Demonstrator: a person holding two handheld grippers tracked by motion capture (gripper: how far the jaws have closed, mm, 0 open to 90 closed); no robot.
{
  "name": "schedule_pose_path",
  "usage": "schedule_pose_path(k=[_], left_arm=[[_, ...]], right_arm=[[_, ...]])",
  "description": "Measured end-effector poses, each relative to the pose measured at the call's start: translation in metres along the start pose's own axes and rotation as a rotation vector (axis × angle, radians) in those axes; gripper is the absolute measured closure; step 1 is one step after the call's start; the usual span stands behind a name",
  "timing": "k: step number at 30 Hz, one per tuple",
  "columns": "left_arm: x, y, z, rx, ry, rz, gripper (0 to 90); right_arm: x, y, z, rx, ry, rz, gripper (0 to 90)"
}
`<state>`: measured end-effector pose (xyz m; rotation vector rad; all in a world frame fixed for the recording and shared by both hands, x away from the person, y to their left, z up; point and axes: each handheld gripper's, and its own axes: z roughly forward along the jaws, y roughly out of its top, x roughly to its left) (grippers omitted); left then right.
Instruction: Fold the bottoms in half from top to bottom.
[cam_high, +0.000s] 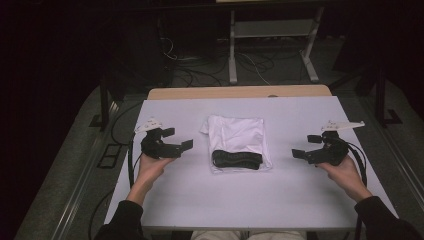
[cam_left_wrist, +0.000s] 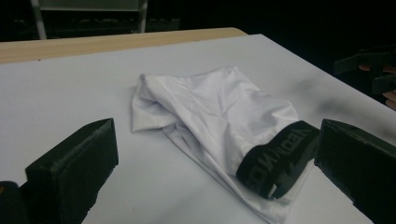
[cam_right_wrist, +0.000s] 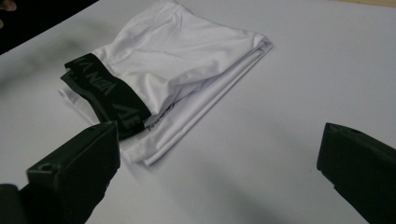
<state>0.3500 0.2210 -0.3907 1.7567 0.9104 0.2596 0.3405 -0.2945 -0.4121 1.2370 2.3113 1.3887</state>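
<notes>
Cloth: soft, light, best pinched at the band

Shorts (cam_high: 236, 142) lie folded mid-worktop (cam_high: 280, 200), between left gripper (cam_high: 183, 139) and right gripper (cam_high: 302, 146), both with jaws wide apart and empty. The thin white fabric looks limp and slippery; the black waistband (cam_high: 236, 159) at the near edge seems thicker, the surer hold.

Looking along the left gripper (cam_left_wrist: 215, 161), its two black jaws sit wide apart with nothing between them but table, and folded white underwear (cam_left_wrist: 210, 116) lies just ahead on the white table cover (cam_left_wrist: 60, 88). The garment's black waistband (cam_left_wrist: 278, 156) with grey lettering sits right up by the right-hand jaw, looks like almost touching. Further off past that jaw there's another black gripper (cam_left_wrist: 369, 70) with some fingertips (cam_left_wrist: 390, 95) on it, and a wooden table edge (cam_left_wrist: 116, 42) runs along the far side.
</notes>
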Motion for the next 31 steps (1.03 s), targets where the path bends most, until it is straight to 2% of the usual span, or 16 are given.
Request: schedule_pose_path(k=[7,10,21,24,26,28,31], left_arm=[[-0.007,-0.010,-0.010,-0.010,0.009,0.030,0.0],[-0.007,-0.016,-0.015,-0.020,0.015,0.020,0.0],[-0.008,-0.040,-0.034,-0.026,0.058,0.027,0.0],[-0.009,-0.044,-0.038,-0.030,0.071,0.031,0.0],[-0.010,-0.047,-0.040,-0.029,0.073,0.024,0.0],[-0.012,-0.048,-0.041,-0.040,0.079,0.036,0.0],[-0.016,-0.048,-0.042,-0.046,0.064,0.048,0.0]], right_arm=[[0.007,-0.014,-0.013,-0.008,-0.006,-0.012,0.0],[0.009,-0.021,-0.017,-0.007,-0.014,-0.015,0.0],[0.011,-0.045,-0.032,-0.017,-0.050,-0.012,0.0],[0.009,-0.052,-0.034,-0.028,-0.042,0.011,0.0],[0.008,-0.056,-0.035,-0.019,-0.049,0.010,0.0],[0.008,-0.058,-0.036,-0.022,-0.048,0.018,0.0],[0.007,-0.060,-0.038,-0.028,-0.055,0.022,0.0]])
